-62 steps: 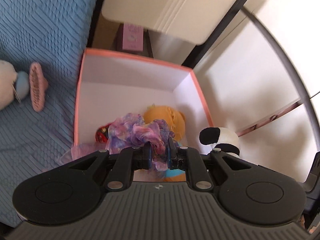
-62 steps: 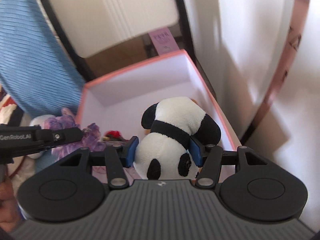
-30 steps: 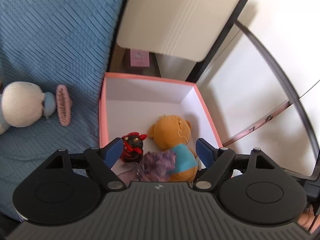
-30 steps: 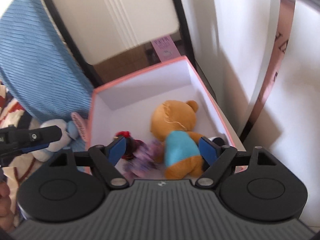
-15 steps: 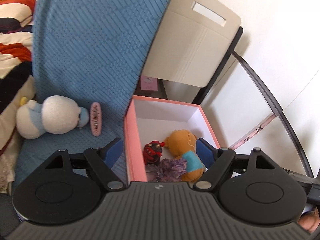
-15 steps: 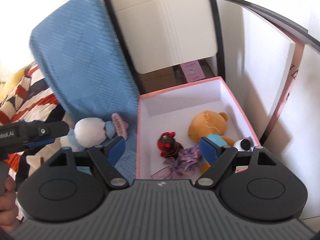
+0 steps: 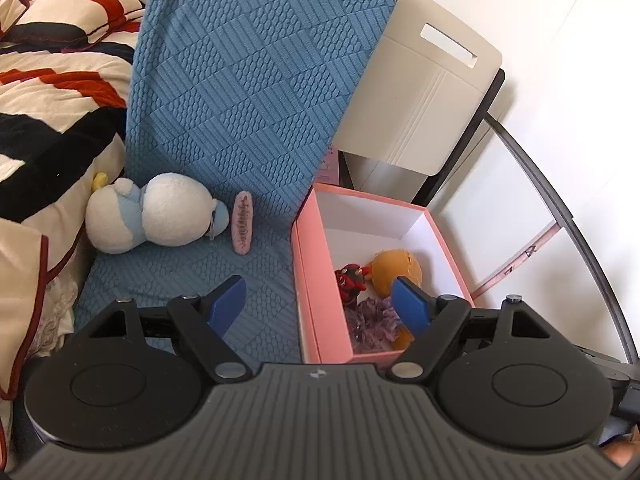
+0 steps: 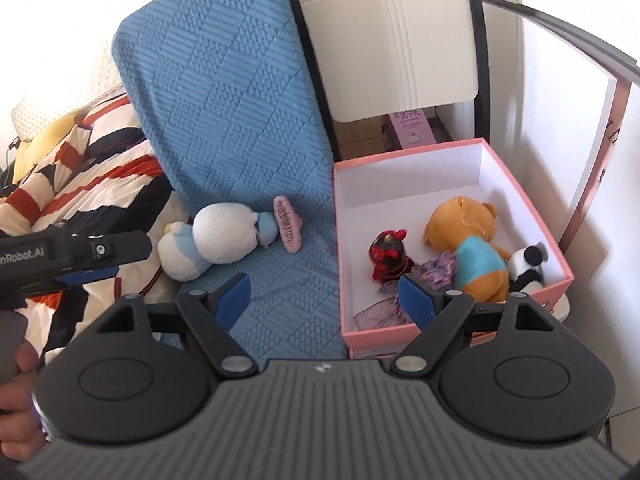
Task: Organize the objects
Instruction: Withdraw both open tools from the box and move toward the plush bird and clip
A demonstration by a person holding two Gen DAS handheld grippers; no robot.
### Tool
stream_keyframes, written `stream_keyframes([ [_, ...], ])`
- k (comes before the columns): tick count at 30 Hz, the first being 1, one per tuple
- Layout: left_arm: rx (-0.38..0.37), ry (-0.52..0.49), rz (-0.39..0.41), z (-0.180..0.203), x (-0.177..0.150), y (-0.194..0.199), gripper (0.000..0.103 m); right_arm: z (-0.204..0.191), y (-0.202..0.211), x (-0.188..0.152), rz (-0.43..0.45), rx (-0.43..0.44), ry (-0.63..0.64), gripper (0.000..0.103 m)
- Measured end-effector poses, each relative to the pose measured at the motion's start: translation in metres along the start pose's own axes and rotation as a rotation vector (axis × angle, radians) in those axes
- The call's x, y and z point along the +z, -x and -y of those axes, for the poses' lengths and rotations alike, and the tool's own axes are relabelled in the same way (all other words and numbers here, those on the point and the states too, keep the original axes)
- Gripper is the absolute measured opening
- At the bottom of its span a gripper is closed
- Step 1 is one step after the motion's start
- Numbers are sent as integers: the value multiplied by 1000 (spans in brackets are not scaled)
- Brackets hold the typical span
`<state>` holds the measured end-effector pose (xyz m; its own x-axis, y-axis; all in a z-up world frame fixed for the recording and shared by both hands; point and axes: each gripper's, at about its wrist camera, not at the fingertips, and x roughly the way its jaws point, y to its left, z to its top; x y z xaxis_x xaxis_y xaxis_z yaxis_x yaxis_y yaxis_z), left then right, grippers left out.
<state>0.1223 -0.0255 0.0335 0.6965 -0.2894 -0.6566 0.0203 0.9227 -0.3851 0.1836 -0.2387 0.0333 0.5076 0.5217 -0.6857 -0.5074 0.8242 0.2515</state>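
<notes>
Panda (image 8: pixel 528 266) newly dropped, pink box (image 8: pixel 524 196), 4 toys

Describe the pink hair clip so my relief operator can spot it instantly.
Start at the blue quilted mat left of the pink box. On it lies a white-and-blue plush; the pink hair clip lies between plush and box. It alone is small, flat and toothed, not plush.

The pink box (image 8: pixel 420 332) is open on top, its far half bare; toys crowd the near end. Bare blue mat (image 8: pixel 288 292) lies before the white plush (image 8: pixel 216 240) and pink clip (image 8: pixel 287 230).
</notes>
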Motion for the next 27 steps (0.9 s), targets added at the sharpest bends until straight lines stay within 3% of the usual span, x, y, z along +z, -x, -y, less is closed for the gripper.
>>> stream_keyframes([
  [12, -28, 35, -5, -43, -9, -1, 84, -34, -10, -29, -6, -22, -11, 83],
  [22, 17, 121, 14, -87, -20, -62, 84, -42, -65, -40, -36, -19, 36, 83],
  [27, 37, 202, 73, -113, -24, -101, 84, -41, -107, -46, -47, -6, 52, 83],
])
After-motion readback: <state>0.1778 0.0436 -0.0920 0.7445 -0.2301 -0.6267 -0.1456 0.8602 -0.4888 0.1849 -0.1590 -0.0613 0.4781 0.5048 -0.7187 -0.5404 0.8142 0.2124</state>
